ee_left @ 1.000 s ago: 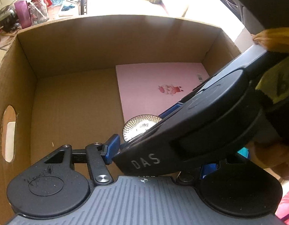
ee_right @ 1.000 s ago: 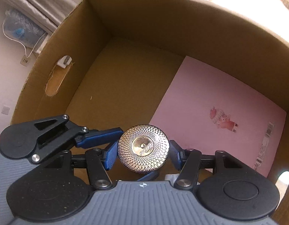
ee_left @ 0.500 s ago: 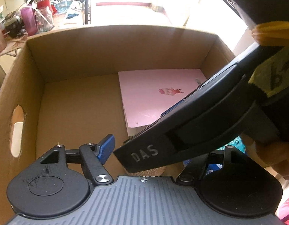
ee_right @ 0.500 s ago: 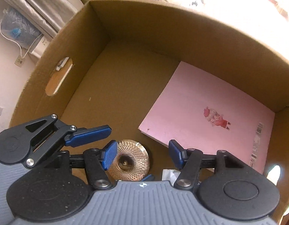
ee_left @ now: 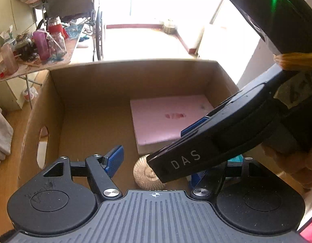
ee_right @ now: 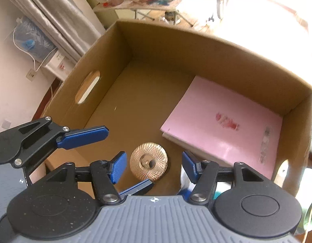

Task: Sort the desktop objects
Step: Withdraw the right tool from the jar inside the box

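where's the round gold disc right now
The round gold disc lies flat on the floor of the cardboard box, near its front wall, just left of the pink book's near corner, below the open right tongs.

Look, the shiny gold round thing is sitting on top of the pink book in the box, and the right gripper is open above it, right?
Not quite. The gold round thing lies on the cardboard floor of the box, beside the near corner of the pink book, not on top of it. The right wrist view shows this clearly. The right gripper is open above it, as you said.
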Demonstrator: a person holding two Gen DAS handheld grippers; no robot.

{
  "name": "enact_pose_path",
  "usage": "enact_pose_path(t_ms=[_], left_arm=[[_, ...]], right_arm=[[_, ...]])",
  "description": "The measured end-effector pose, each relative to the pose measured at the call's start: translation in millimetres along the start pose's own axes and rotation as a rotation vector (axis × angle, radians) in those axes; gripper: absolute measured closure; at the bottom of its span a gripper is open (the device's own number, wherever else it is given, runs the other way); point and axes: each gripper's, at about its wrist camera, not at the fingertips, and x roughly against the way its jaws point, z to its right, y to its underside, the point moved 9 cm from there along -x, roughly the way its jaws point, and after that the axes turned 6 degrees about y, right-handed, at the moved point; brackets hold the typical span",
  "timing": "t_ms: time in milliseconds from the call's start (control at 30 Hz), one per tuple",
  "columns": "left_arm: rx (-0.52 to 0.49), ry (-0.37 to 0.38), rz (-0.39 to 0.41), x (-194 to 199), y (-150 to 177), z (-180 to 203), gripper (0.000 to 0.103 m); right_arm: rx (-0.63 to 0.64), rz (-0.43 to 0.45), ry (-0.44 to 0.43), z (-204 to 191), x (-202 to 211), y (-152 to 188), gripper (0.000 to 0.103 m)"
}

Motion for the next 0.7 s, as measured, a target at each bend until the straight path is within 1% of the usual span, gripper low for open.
enact_pose_path(t_ms=[33,67,100,133,167,267,300,367,467,533,633,700], left_arm=[[-0.004,-0.001,-0.012,-10,-5,12,0.032],[-0.008,-0.003,-0.024,-22,-16,8,0.032],[-0.009,-0.007,-0.035,-22,-16,10,0.032],[-0.007,-0.012,-0.044,-14,-5,20,0.032],[-0.001,-0.014,-0.050,-11,-3,17,0.032],[0.012,-0.013,-0.052,-6,3,7,0.032],[0.015,-0.015,-0.049,2,11,13,0.032],[0.022,-0.016,-0.046,10,15,10,0.031],[0.044,-0.009,-0.034,18,20,5,0.030],[0.065,0.000,-0.017,26,24,3,0.030],[0.094,0.007,0.026,41,30,2,0.029],[0.108,0.011,0.054,52,37,4,0.027]], right_arm=[[-0.005,-0.014,-0.008,-1,-3,3,0.043],[-0.013,-0.032,-0.018,-2,-7,6,0.046],[-0.024,-0.051,-0.029,-3,-9,9,0.046],[-0.039,-0.072,-0.047,-3,-13,12,0.049],[-0.053,-0.090,-0.066,-5,-15,15,0.051],[-0.082,-0.127,-0.132,-12,-22,19,0.051],[-0.090,-0.135,-0.150,-14,-23,19,0.051],[-0.107,-0.159,-0.182,-19,-29,19,0.051],[-0.126,-0.204,-0.222,-26,-42,21,0.050],[-0.124,-0.208,-0.246,-30,-44,19,0.051],[-0.134,-0.214,-0.263,-33,-47,17,0.051],[-0.142,-0.235,-0.292,-35,-48,18,0.051]])
